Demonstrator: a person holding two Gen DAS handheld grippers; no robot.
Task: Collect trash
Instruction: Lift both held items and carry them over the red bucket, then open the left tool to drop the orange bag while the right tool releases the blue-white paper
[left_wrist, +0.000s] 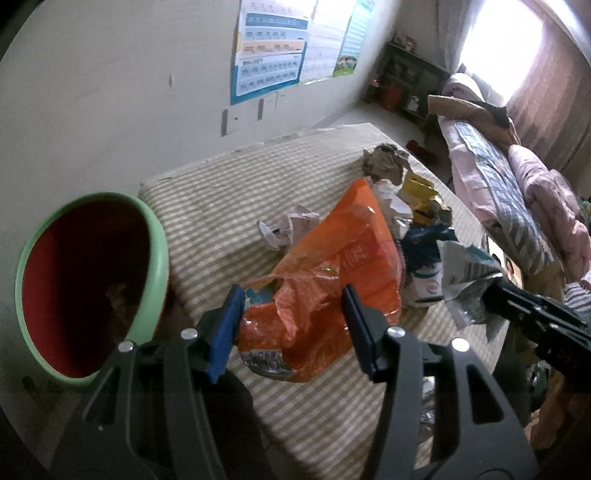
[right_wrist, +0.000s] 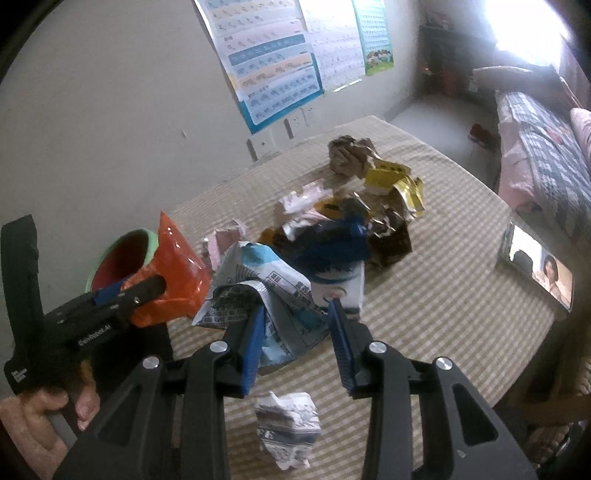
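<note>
Left gripper (left_wrist: 291, 314): tilted steeply down over the table edge; its blue pads clamp the crumpled orange snack bag (left_wrist: 332, 273), lifted clear of the cloth.
Right gripper (right_wrist: 297, 325): also pitched down; jaws part-way apart with the printed white-and-blue wrapper (right_wrist: 273, 295) bunched between them. The left pad touches it; whether the right pad presses on it is hard to tell, so likely a loose hold.
Hand (right_wrist: 40, 417): a person's fingers wrap the left gripper's handle at the lower left of the right wrist view, a pink sleeve cut off by the frame.
Bin (left_wrist: 92, 288): green-rimmed, red inside, just left of the left gripper, beside the table; its contents are dark and blurred.
Near trash: a small crumpled paper (right_wrist: 288, 428) lies below the right gripper's fingers.
Far trash: a heap beyond both grippers, blue packet (right_wrist: 332, 240), yellow wrapper (right_wrist: 391, 177), brown paper ball (right_wrist: 347, 153).
Table (right_wrist: 443, 295): striped beige cloth.
Phone (right_wrist: 535, 269): far right of the right gripper, screen lit, partly blurred.
</note>
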